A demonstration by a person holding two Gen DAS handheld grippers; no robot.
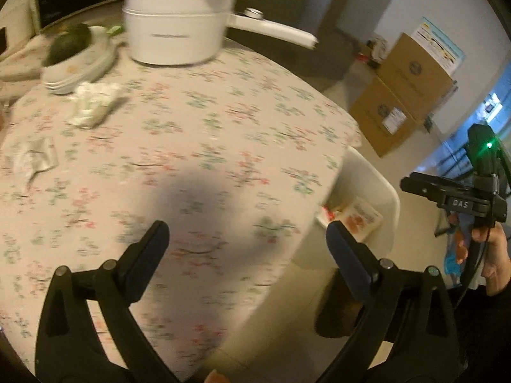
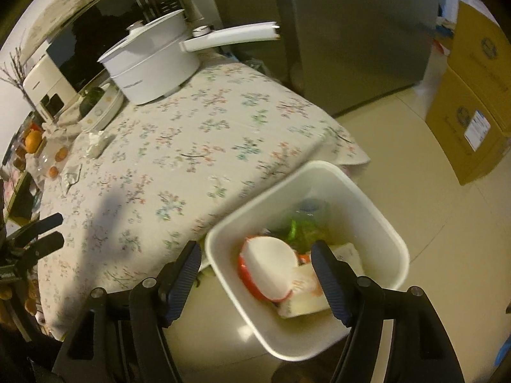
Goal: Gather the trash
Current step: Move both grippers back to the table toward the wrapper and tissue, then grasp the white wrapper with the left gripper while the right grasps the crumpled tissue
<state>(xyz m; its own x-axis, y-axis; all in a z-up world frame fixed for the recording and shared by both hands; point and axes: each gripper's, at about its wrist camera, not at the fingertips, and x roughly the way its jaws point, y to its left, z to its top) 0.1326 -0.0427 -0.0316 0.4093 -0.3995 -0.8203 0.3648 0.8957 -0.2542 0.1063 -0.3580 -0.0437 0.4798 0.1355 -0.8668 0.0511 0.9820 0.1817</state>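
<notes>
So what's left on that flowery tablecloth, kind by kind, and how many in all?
Crumpled white tissue wads: 2
White pot with a long handle: 1
Stack of white dishes holding something dark green: 1
Total: 4

The far left end of the table is cluttered and too small to count.

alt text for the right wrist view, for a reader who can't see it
The open, empty right claw hangs over a white trash bin holding a red-rimmed lid and wrappers, beside a table with a floral tablecloth and a white electric pot.
</notes>
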